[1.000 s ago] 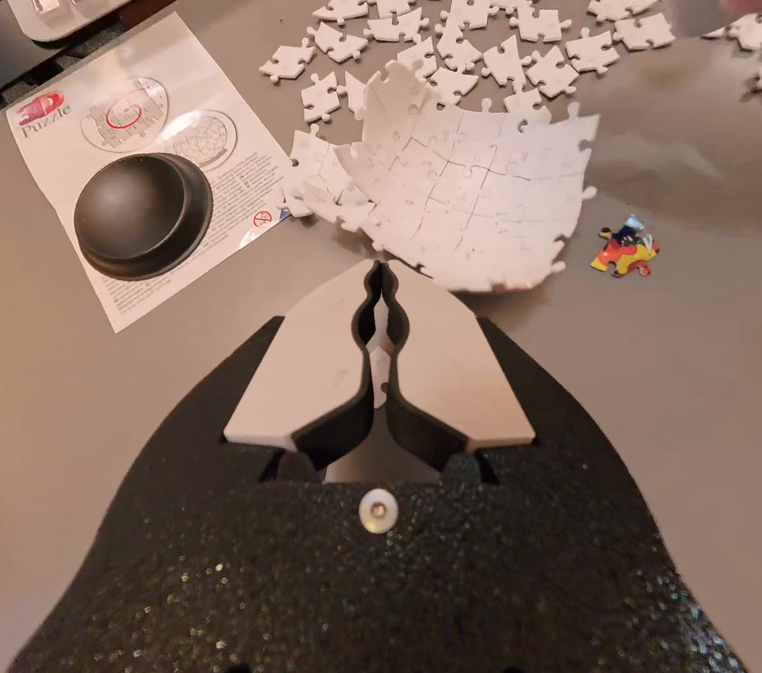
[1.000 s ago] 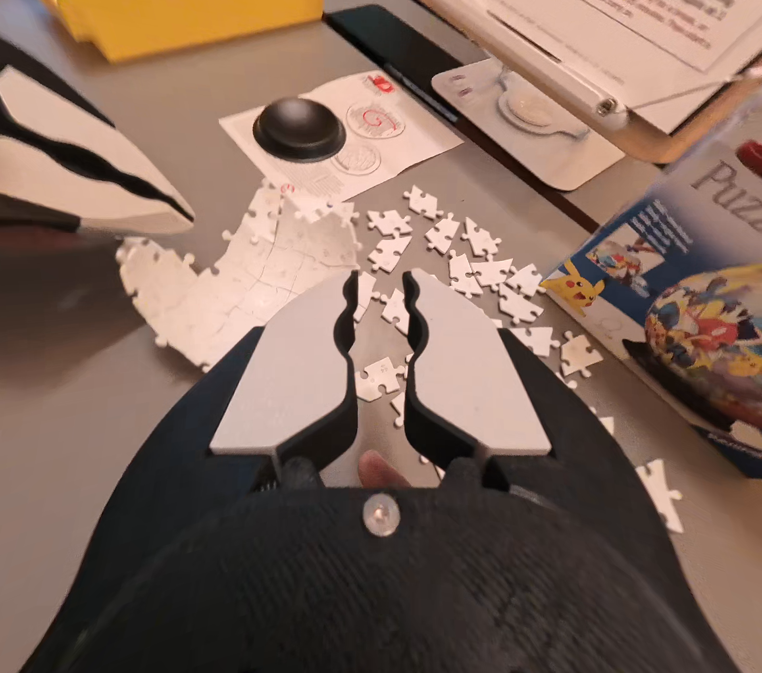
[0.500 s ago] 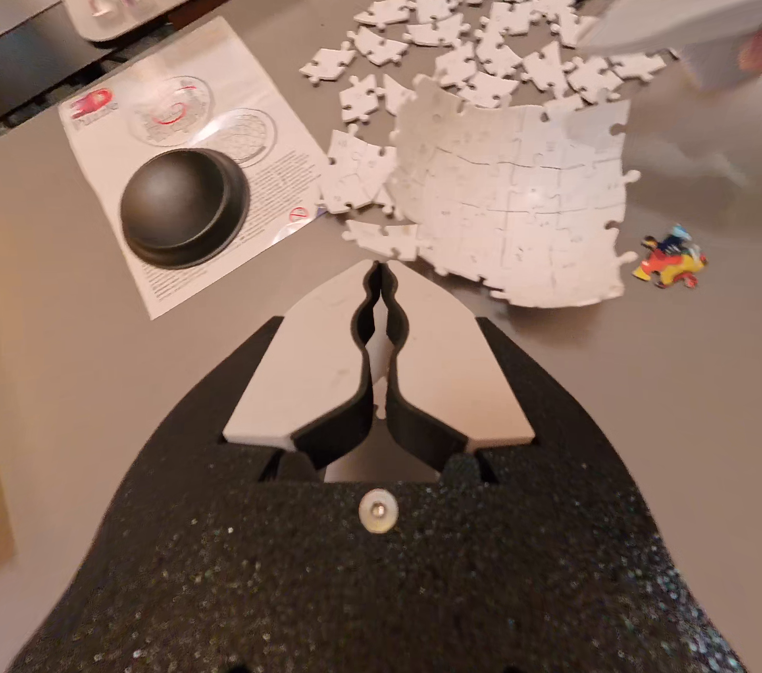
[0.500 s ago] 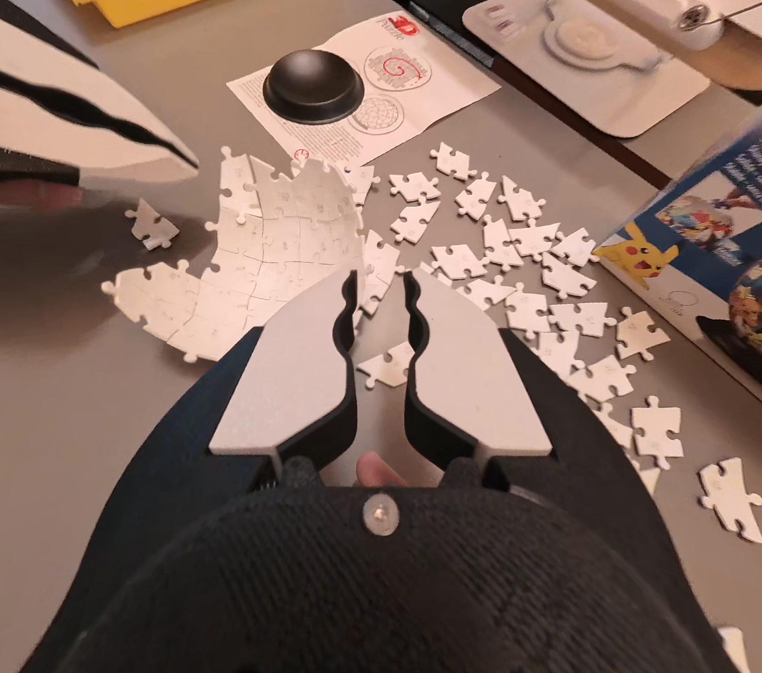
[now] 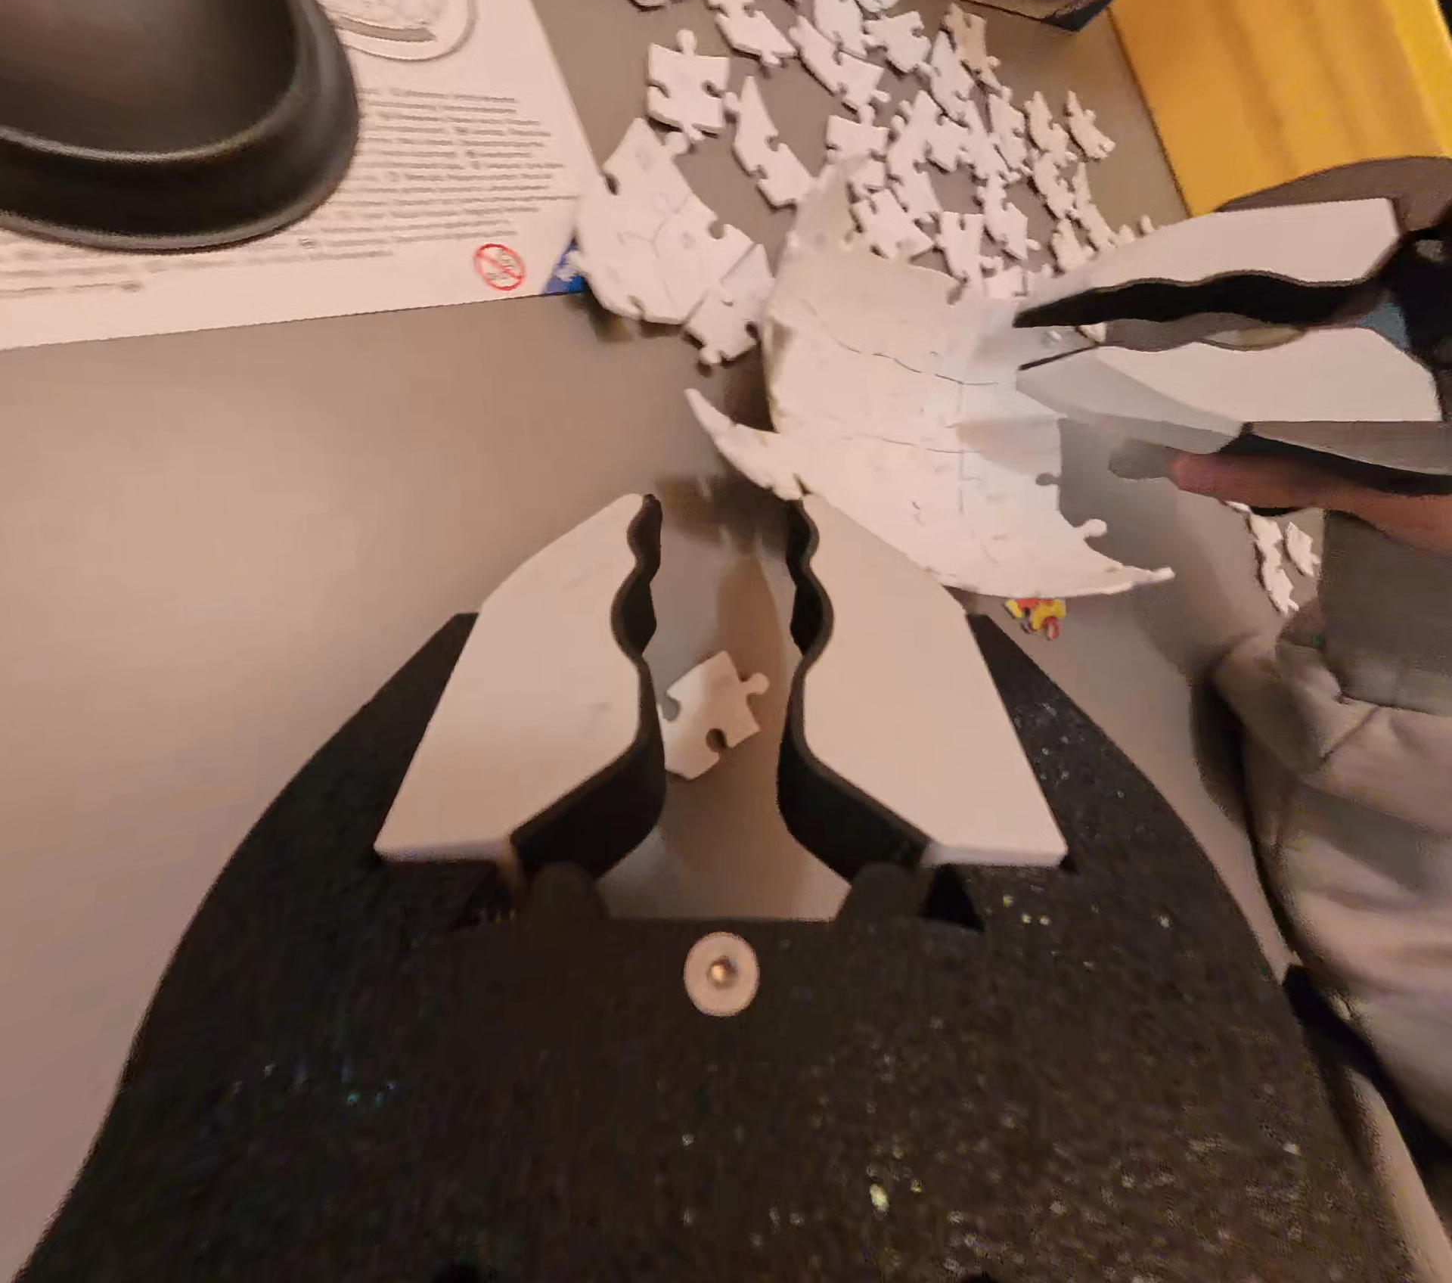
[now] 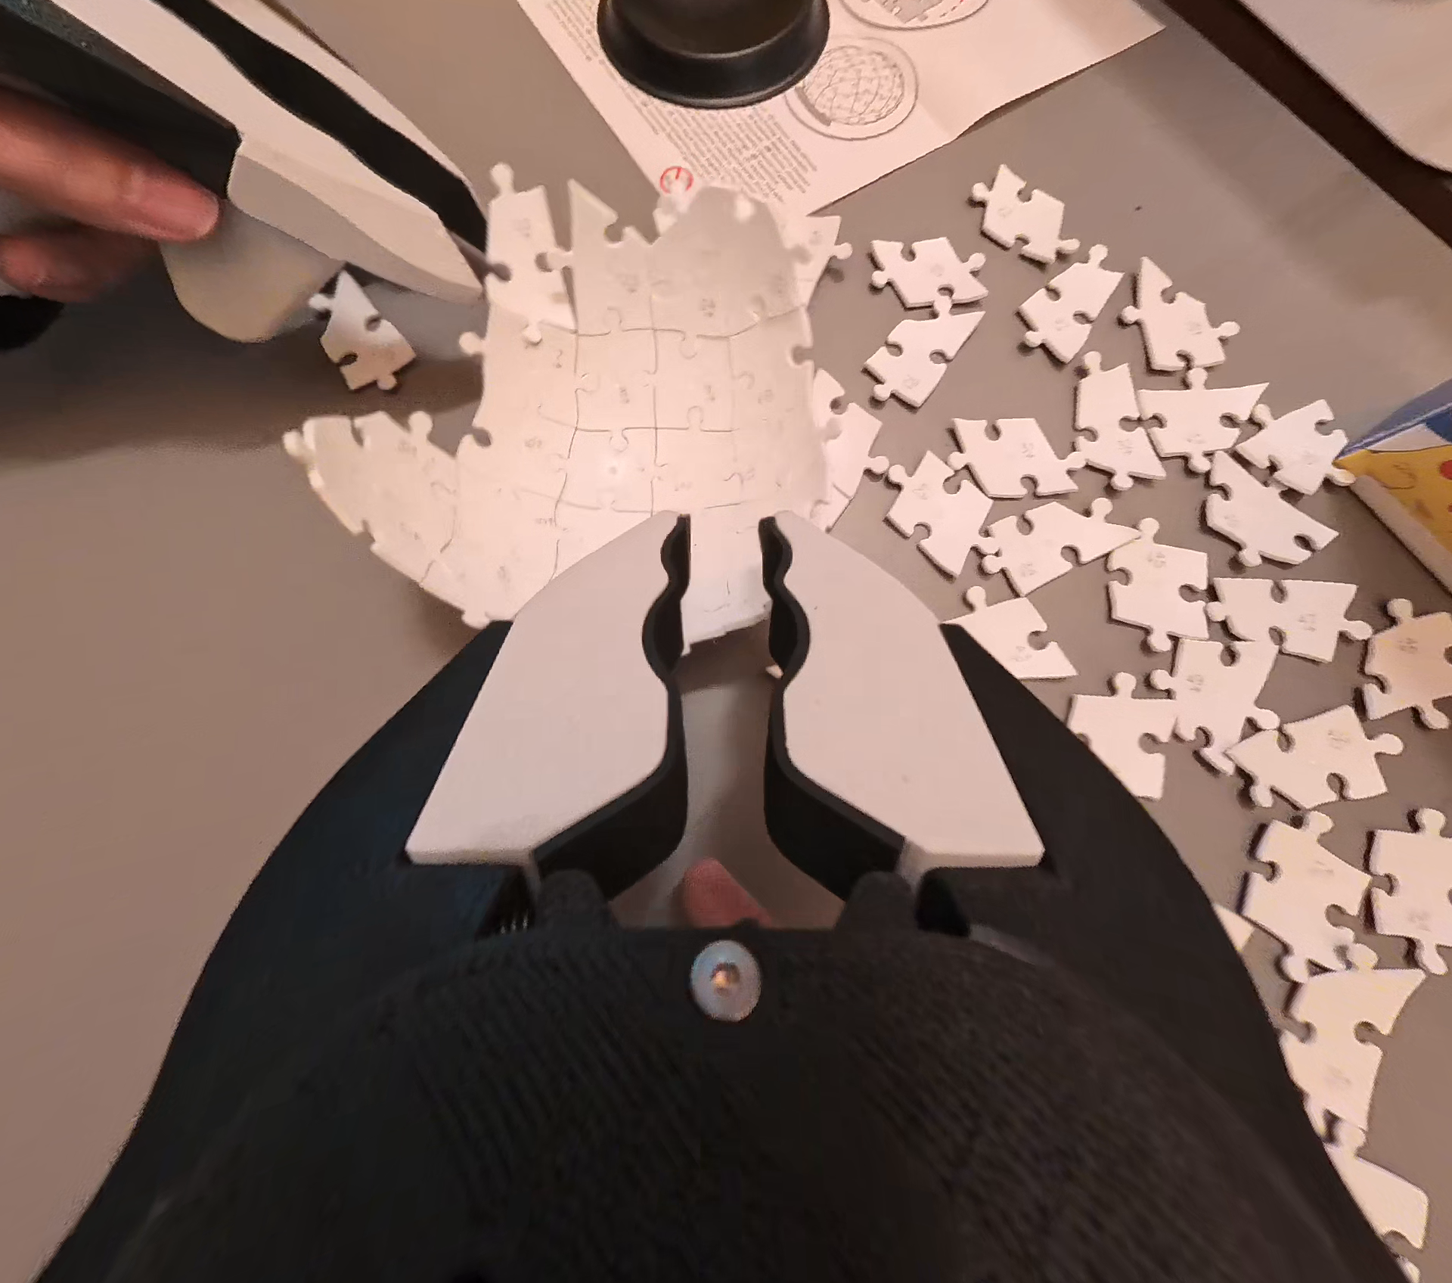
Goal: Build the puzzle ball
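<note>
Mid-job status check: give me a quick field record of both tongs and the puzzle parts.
left tongs: open, over a single loose piece on the table
right tongs: straddling the shell at its near edge; clamped or not, cannot tell
shell: partly built, curved
spare pieces: scattered right of shell
stand: black, on leaflet

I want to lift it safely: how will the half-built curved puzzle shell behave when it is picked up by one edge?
The curved puzzle shell is probably light. It may flex or separate at its visible seams, since only interlocking tabs join the pieces. Resting on its rounded underside, it could rock.
</note>
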